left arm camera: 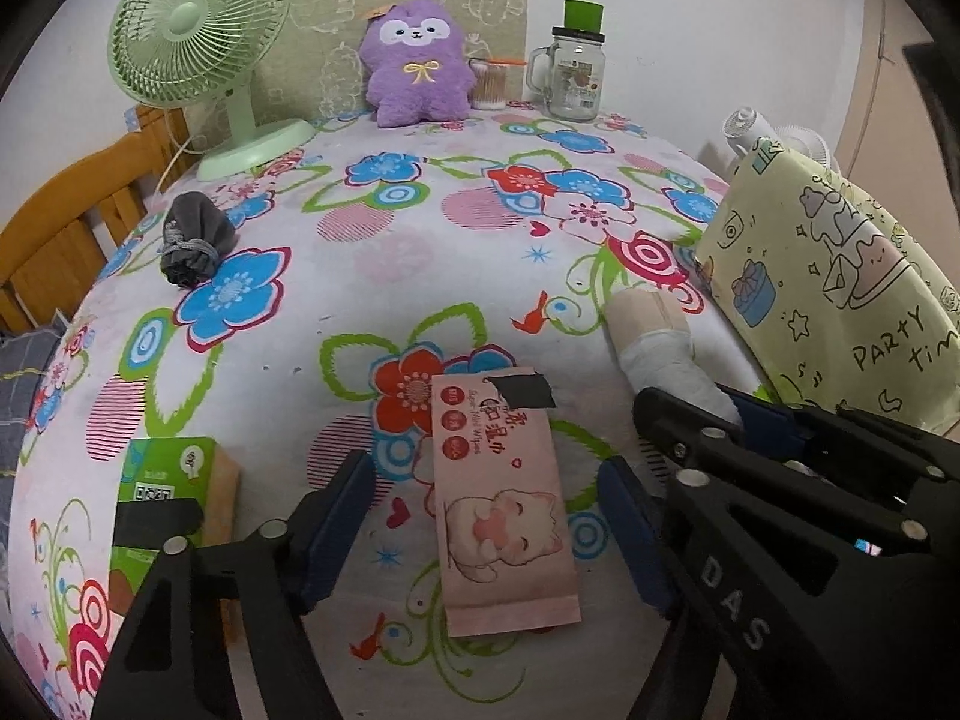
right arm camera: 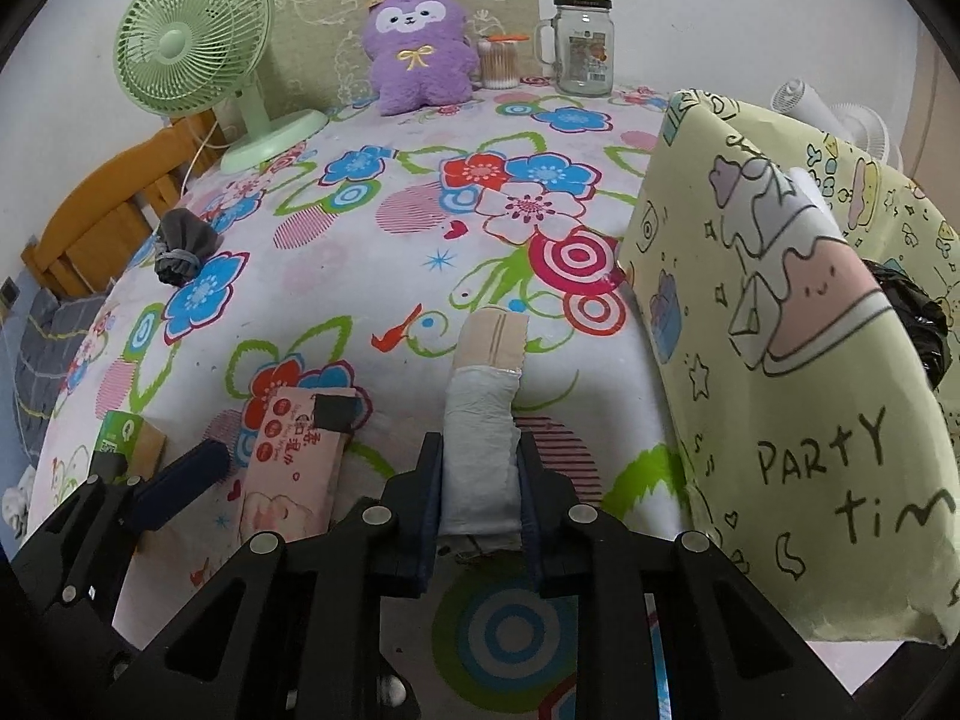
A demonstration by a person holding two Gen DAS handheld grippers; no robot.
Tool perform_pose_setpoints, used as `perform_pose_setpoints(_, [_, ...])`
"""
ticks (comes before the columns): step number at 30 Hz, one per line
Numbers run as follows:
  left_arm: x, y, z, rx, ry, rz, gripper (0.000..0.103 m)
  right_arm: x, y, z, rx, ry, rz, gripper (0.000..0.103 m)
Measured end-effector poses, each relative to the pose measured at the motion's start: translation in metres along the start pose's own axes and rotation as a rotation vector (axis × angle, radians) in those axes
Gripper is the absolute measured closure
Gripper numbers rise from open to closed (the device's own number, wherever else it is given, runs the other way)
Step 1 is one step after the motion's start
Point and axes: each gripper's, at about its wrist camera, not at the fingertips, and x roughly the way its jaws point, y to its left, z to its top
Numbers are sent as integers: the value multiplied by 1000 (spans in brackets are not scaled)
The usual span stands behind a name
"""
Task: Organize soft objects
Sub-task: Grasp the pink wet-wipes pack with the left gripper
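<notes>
A: Pink wipes, one pack (left arm camera: pixel 501 504), lie flat on the flowered counter (left arm camera: pixel 420 276) between the fingers of my left gripper (left arm camera: pixel 486 531). The jaws stand apart on either side and do not touch it.

B: And your right gripper (right arm camera: pixel 480 495)?

A: Clenched on one rolled cloth bundle (right arm camera: pixel 483 420), white near the pads and beige at the far end. It lies on the counter just beside one yellow party bag (right arm camera: pixel 798 360).

B: What else can you count?

A: One grey pouch (left arm camera: pixel 189 240) tied with a cord, well to the left. One green tissue pack (left arm camera: pixel 165 480) by my left finger. At the back, one purple plush toy (left arm camera: pixel 417 63), one green fan (left arm camera: pixel 198 30), one glass jar mug (left arm camera: pixel 576 75) and one tub of cotton swabs (left arm camera: pixel 489 84).
</notes>
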Motion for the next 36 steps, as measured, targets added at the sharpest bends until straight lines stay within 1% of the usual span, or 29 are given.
perform_pose_setpoints(1, [0,0,0,0,-3,10,35,-1,0,0,-2,-2,3,78])
perform_pose_setpoints(3, [-2,0,0,-1,-8,3,49,-3,0,-1,-1,-7,8,78])
perform_pose_setpoints(4, [-3,0,0,-3,-10,-1,60,-4,1,-1,-1,-10,9,78])
perform_pose_setpoints(5, [-3,0,0,-4,-10,-3,63,-5,1,-1,-2,-12,10,78])
perform_pose_setpoints(13, [-11,3,-4,-26,-15,-12,64,-15,5,-5,-13,-26,19,78])
perform_pose_setpoints(28, [-48,0,-9,-42,-86,9,64,-53,11,-12,-43,-103,48,78])
perform_pose_setpoints(36, [-67,-5,-8,-37,-111,19,64,-75,13,-14,-66,-136,36,78])
